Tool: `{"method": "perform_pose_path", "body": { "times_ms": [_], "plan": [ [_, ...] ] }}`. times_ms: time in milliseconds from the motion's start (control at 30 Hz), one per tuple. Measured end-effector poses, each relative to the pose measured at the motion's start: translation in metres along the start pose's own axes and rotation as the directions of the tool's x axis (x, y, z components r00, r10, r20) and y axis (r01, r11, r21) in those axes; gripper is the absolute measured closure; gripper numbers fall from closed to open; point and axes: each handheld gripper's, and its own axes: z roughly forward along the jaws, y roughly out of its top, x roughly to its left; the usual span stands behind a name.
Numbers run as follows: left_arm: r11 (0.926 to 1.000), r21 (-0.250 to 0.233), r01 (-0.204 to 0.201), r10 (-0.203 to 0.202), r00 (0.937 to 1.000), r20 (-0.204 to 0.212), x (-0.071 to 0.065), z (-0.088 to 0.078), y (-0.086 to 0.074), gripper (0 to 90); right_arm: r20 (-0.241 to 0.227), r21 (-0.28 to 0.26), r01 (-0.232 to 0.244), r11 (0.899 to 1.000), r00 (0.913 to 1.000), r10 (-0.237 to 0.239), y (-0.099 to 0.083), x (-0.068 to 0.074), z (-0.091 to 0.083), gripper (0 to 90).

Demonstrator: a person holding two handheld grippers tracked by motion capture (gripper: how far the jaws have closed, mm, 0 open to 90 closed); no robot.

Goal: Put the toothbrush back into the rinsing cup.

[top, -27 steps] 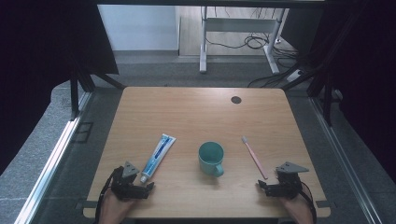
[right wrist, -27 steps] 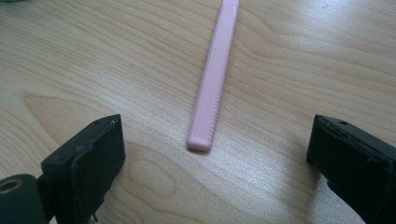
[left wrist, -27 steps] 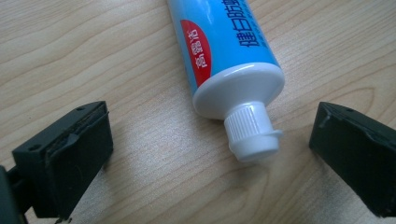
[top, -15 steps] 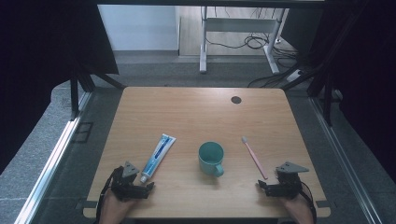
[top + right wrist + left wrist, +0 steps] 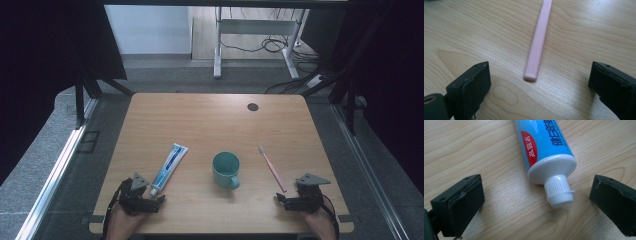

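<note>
A blue and white toothpaste tube [image 5: 168, 163] lies on the wooden table [image 5: 210, 120] at the front left, its white cap [image 5: 559, 191] toward me. My left gripper [image 5: 159, 200] rests just behind the cap, open, with the cap between its wide jaws and touching neither. A teal mug [image 5: 226, 169] stands in the middle front. A pink toothbrush [image 5: 271, 168] lies to its right. My right gripper [image 5: 278, 199] sits open at the front right, and the end of the toothbrush handle [image 5: 535, 50] lies between its spread jaws, untouched.
A small dark round hole [image 5: 252, 106] marks the table's far right part. Beyond the table stand a white desk frame [image 5: 250, 35] and cables on the floor. Dark curtains hang at both sides.
</note>
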Motion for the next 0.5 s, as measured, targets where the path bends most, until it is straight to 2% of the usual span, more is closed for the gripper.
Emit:
{"method": "perform_pose_path", "body": {
  "times_ms": [500],
  "plan": [
    [1.0, 0.0, 0.001, -0.001, 1.0, -0.001, 0.0, 0.0001, 0.0001, 0.0, 0.004, 0.017, 0.0, 1.0, 1.0, 0.0, 0.0005, -0.0005, 0.0003, 0.0]
  ]
}}
